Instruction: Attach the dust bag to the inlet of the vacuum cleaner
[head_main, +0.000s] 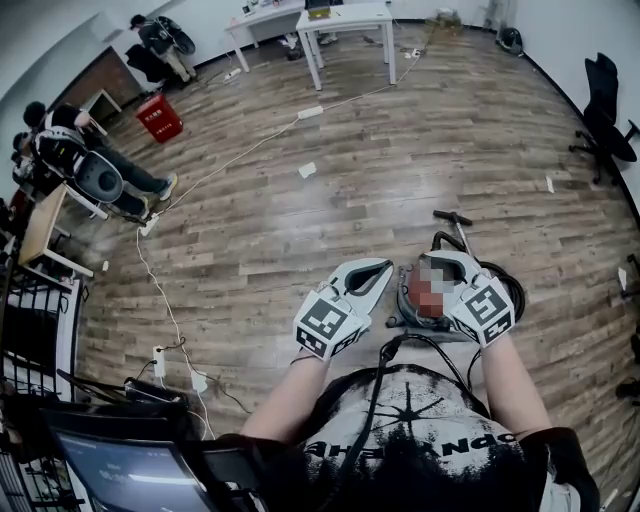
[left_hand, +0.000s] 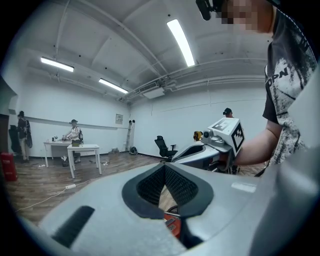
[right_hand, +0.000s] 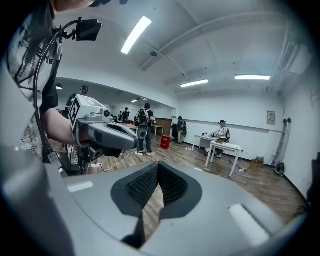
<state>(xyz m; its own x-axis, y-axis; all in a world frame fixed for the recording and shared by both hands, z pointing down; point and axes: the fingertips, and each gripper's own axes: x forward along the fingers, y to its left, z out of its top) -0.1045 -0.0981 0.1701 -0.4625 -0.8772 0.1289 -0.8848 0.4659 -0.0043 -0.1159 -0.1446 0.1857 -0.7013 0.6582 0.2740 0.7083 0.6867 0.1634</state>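
Observation:
In the head view I hold both grippers close together in front of my chest, pointing away from me roughly level. The left gripper (head_main: 383, 266) is shut with nothing between its pads, and so is the right gripper (head_main: 428, 268). On the floor below them lies the dark vacuum cleaner (head_main: 507, 287), mostly hidden by the right gripper and a mosaic patch. Its thin handle (head_main: 452, 217) sticks out behind. A red part (left_hand: 172, 225) shows through the left gripper (left_hand: 165, 167) in its own view. The right gripper (right_hand: 159, 165) frames only floor. No dust bag is in view.
White tables (head_main: 350, 20) stand at the far end, with a red box (head_main: 160, 118) and seated people (head_main: 90, 165) at the left. A cable (head_main: 250, 150) crosses the wooden floor. An office chair (head_main: 605, 110) is at the right, and a screen (head_main: 120, 470) at the bottom left.

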